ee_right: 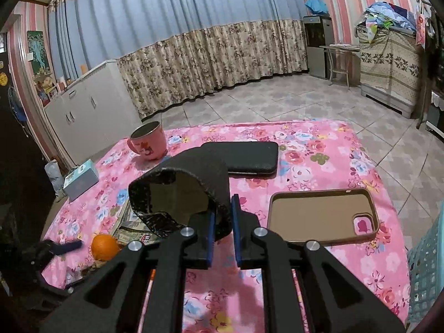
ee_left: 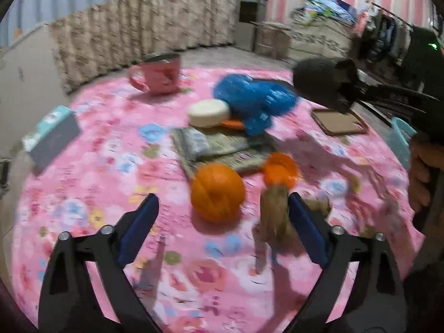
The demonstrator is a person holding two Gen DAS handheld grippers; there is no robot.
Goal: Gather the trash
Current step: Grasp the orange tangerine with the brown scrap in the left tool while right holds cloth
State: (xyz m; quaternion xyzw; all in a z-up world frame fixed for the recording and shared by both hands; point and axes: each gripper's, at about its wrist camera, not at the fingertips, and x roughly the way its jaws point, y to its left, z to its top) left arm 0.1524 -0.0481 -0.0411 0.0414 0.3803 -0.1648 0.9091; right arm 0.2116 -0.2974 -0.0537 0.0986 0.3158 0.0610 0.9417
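— Lying just inside our left gripper's (ee_left: pixel 223 222) right finger, a crumpled brownish scrap (ee_left: pixel 273 216) rested on the pink floral tabletop (ee_left: pixel 91 183), with those jaws spread wide and no pad clearly pressing it.

— And the right gripper (ee_right: pixel 222 219)?

— We saw its jaws pinched narrow on the wall of a black container (ee_right: pixel 180 186), tipped so its open mouth faced us, held above the tabletop.

— Around the scrap?

— We had a whole orange (ee_left: pixel 217 195) just left of it, orange peel (ee_left: pixel 280 170) just behind, then folded newspaper (ee_left: pixel 219 145), a white round tub (ee_left: pixel 209 112) and a blue plastic bag (ee_left: pixel 254 98). Farther off we saw a pink mug (ee_right: pixel 148 141), a brown phone case (ee_right: pixel 323 215) and a tissue box (ee_right: pixel 80 179).
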